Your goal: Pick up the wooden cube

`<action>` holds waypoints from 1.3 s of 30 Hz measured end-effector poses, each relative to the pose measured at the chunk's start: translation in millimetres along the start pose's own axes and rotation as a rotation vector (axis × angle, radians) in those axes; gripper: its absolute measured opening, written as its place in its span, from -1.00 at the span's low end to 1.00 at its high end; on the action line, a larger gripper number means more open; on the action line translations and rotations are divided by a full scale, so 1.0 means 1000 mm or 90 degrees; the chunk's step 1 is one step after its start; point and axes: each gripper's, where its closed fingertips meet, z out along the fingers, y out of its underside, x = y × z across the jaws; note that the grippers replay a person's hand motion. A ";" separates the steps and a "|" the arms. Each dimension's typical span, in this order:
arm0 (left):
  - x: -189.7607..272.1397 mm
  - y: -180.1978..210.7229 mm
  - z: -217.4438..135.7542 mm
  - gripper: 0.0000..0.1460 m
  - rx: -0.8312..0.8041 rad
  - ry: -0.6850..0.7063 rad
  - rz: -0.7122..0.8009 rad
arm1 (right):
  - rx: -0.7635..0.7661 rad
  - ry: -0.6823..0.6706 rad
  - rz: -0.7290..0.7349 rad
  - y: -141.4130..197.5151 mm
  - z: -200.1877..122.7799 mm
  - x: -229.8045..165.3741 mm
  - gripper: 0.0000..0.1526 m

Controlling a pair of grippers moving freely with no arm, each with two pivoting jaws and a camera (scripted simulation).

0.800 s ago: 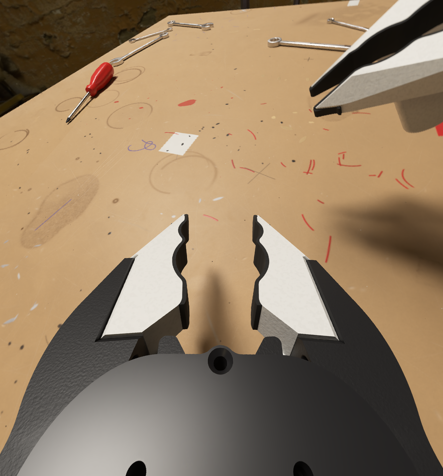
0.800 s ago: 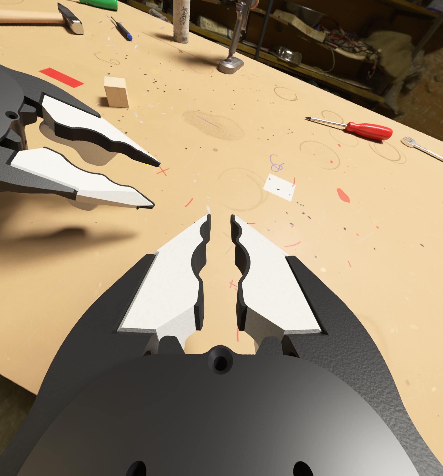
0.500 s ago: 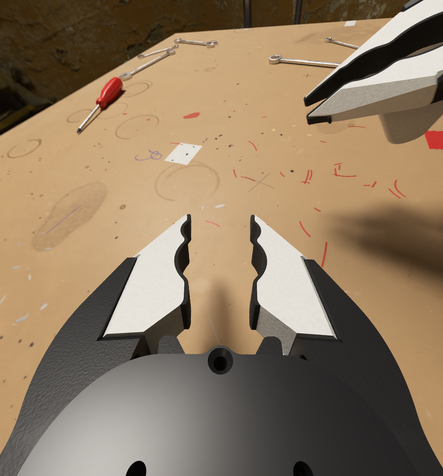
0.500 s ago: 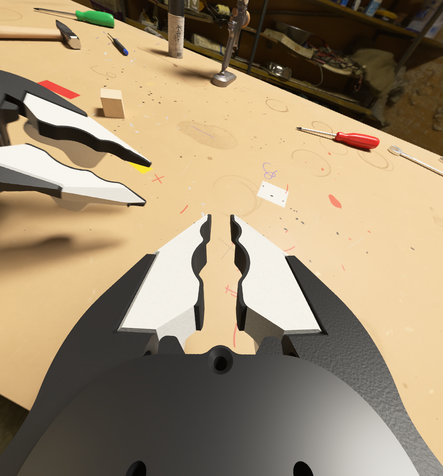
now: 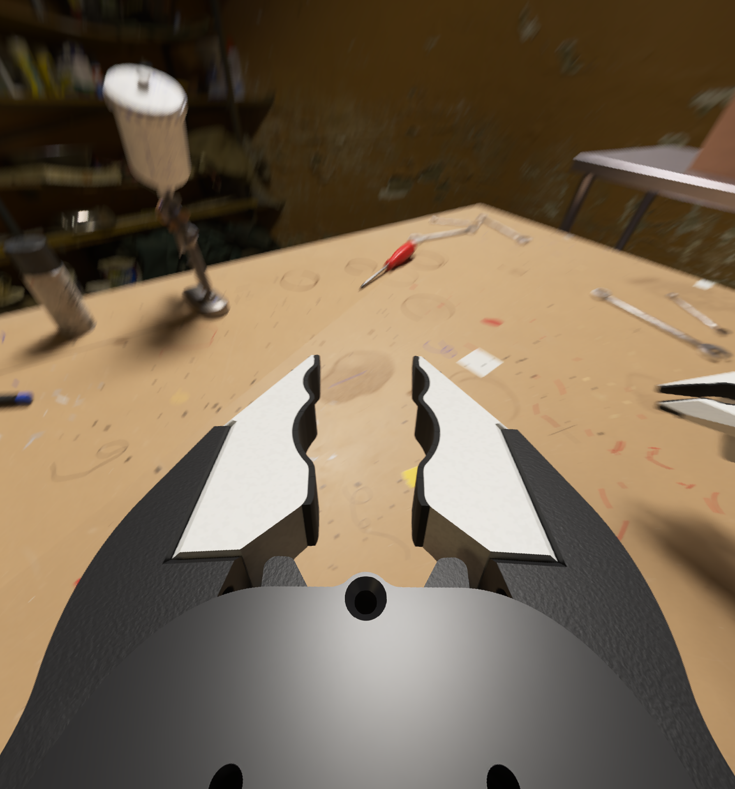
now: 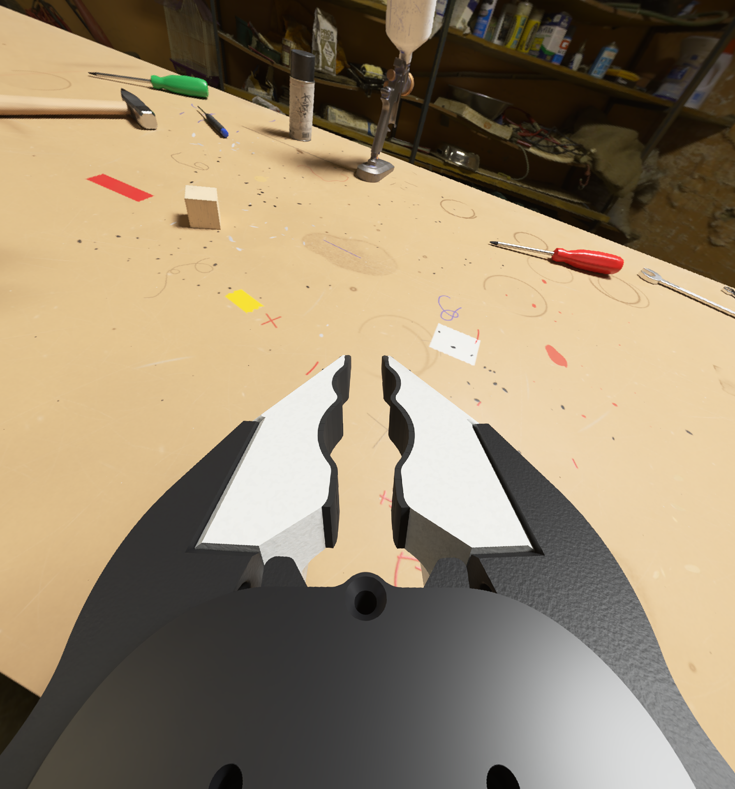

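Observation:
The wooden cube [image 6: 202, 207] is a small pale block. It stands on the tan workbench [image 6: 101, 384], far ahead and to the left of my right gripper [image 6: 366, 360]. The right gripper hovers above the bench, empty, with only a narrow gap between its jaws. My left gripper [image 5: 366, 360] is open wider and empty, above the bench. Its view is motion-blurred and does not show the cube. The right gripper also shows at the right edge of the left wrist view [image 5: 699, 401]. The left gripper is out of the right wrist view.
Beyond the cube lie a hammer [image 6: 58, 106], a green screwdriver [image 6: 178, 83], a blue-tipped tool [image 6: 214, 124], a spray can [image 6: 301, 98] and a spray gun on a stand [image 6: 378, 136]. A red screwdriver [image 6: 588, 260] and wrenches [image 6: 699, 299] lie at the right. Shelves stand behind the bench.
The left gripper has swung away to the left and left the right wrist view. Its own view now faces the spray can and shelves. The right gripper's jaws are unchanged.

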 end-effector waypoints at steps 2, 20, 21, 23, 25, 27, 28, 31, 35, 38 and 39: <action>-0.035 0.020 0.018 -0.19 -0.096 -0.021 -0.032 | -0.002 -0.006 -0.005 0.001 0.001 -0.003 -0.81; -0.088 0.143 0.104 -0.35 -0.306 0.094 -0.039 | -0.025 0.002 -0.054 0.007 0.007 -0.009 -0.81; -0.087 0.153 0.101 -0.35 -0.345 0.102 -0.030 | -0.027 0.000 -0.057 0.007 0.008 -0.010 -0.81; -0.090 0.164 0.096 -0.33 -0.383 0.092 0.033 | -0.028 -0.002 -0.061 0.007 0.008 -0.012 -0.81; -0.093 0.168 0.092 -0.38 -0.395 0.075 0.090 | -0.022 -0.002 -0.065 0.005 0.007 -0.014 -0.81; -0.094 0.164 0.091 -0.50 -0.388 0.066 0.113 | -0.020 -0.001 -0.070 0.004 0.006 -0.015 -0.81; -0.094 0.160 0.091 -0.50 -0.379 0.067 0.115 | -0.021 -0.001 -0.071 0.004 0.007 -0.016 -0.81; -0.101 0.143 0.090 -0.50 -0.327 0.040 0.091 | -0.026 -0.001 -0.074 0.007 0.008 -0.017 -0.81; -0.110 0.113 0.084 -0.50 -0.216 0.027 0.019 | -0.035 -0.003 -0.071 0.012 0.012 -0.018 -0.81; -0.111 0.092 0.077 -0.50 -0.141 0.029 -0.007 | -0.035 -0.004 -0.066 0.013 0.013 -0.017 -0.81; -0.107 0.086 0.075 -0.50 -0.118 0.043 -0.006 | -0.034 -0.003 -0.065 0.013 0.012 -0.017 -0.81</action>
